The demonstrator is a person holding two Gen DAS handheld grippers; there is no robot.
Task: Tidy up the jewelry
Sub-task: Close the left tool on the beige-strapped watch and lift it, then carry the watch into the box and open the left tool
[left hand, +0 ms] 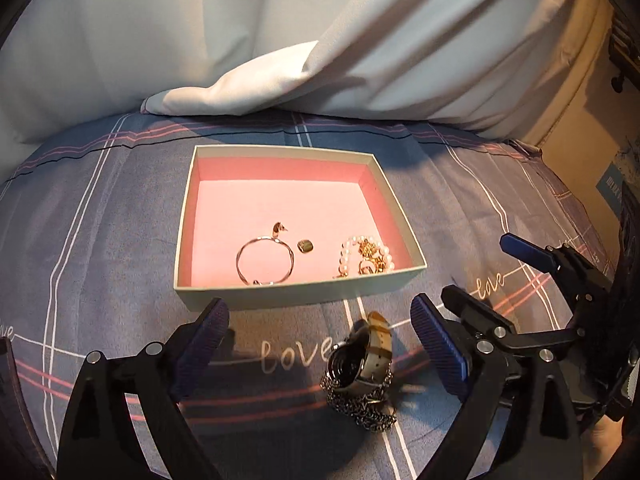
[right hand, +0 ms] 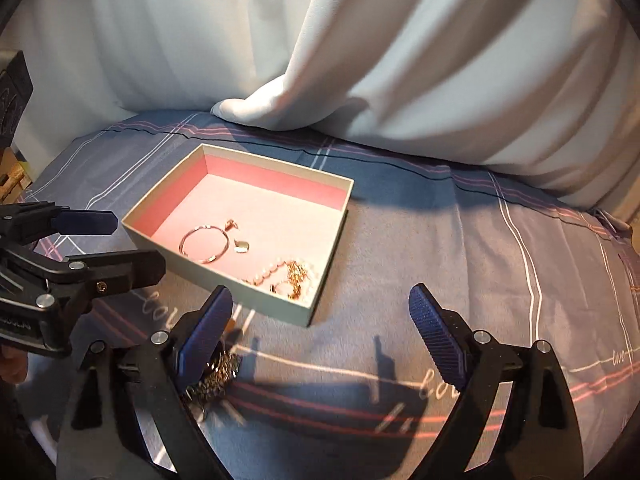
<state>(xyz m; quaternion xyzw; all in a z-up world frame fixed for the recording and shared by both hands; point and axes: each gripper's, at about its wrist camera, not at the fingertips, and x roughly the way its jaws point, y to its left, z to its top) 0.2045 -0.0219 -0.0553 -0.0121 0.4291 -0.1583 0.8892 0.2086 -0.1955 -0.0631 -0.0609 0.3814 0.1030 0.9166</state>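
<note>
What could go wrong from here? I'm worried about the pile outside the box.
1. The wristwatch lies on a tangled chain; lifting one may drag the other along.
2. The open left claw sits wide around both, so it may close on neither cleanly.
3. The box wall stands close ahead; a low carry could snag it.

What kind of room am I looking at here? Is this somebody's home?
Most likely a bedroom at home. The work surface looks like a bed: a soft blue-grey plaid sheet printed with "love", and a rumpled white duvet or pillow behind. A pink-lined box of jewelry sits on it.
</note>
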